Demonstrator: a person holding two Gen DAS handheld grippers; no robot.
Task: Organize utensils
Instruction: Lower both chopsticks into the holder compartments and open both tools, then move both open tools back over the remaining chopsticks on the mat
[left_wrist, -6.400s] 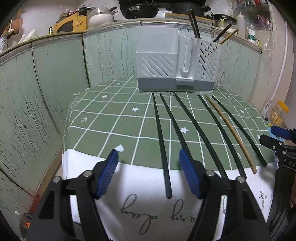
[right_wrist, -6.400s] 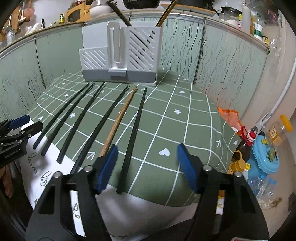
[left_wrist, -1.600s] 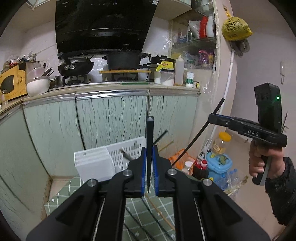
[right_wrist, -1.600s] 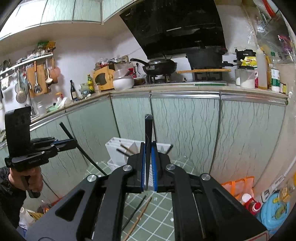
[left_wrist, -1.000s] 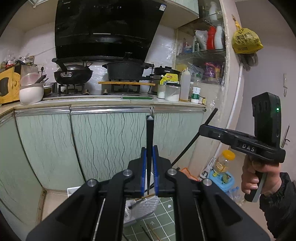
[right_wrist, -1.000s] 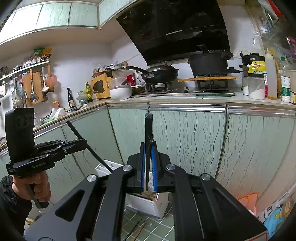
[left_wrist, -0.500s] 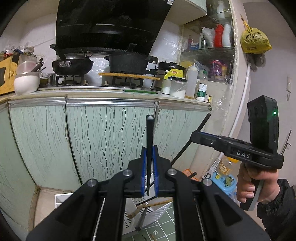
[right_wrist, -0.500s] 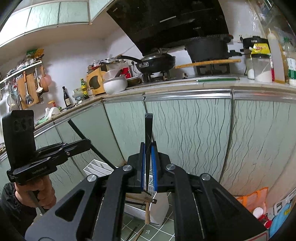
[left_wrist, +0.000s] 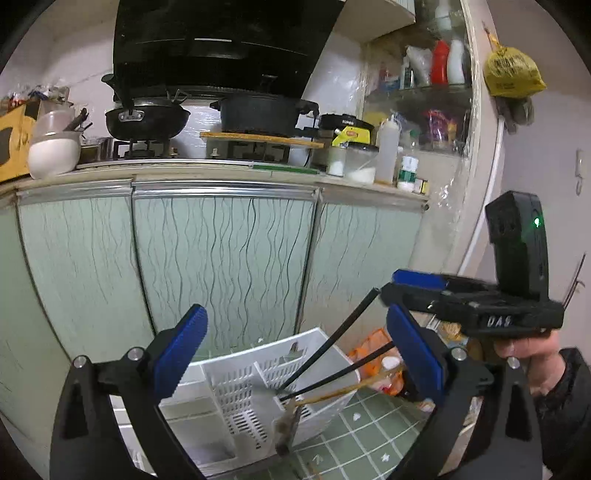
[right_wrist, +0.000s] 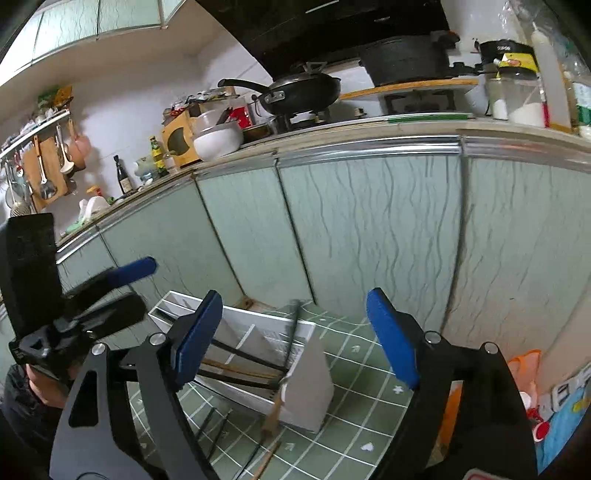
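In the left wrist view, my left gripper (left_wrist: 299, 354) hangs just above the white slotted utensil holder (left_wrist: 236, 391). Its jaws are opening and nothing is gripped. Two black chopsticks (left_wrist: 328, 347) and a wooden one (left_wrist: 351, 387) lean out of the holder, and a blurred stick (left_wrist: 286, 428) is dropping in. My right gripper (right_wrist: 295, 339) is above the same holder (right_wrist: 310, 384), its jaws opening with nothing gripped. A blurred black chopstick (right_wrist: 295, 314) falls between them. Several chopsticks (right_wrist: 218, 424) lie on the green checked cloth (right_wrist: 354, 369). Each view shows the other gripper (left_wrist: 410, 291) (right_wrist: 125, 291) alongside.
Pale green cabinet fronts (left_wrist: 221, 258) rise right behind the holder, under a counter with pans (left_wrist: 147, 118). An orange bag (right_wrist: 524, 365) and bottles sit on the floor beyond the table's right edge. A hand (left_wrist: 524, 350) holds the right gripper.
Half a second ago each gripper was shut on an upright black chopstick. Both jaws have now sprung apart and the sticks are dropping into the holder. Both grippers have sunk closer to it.
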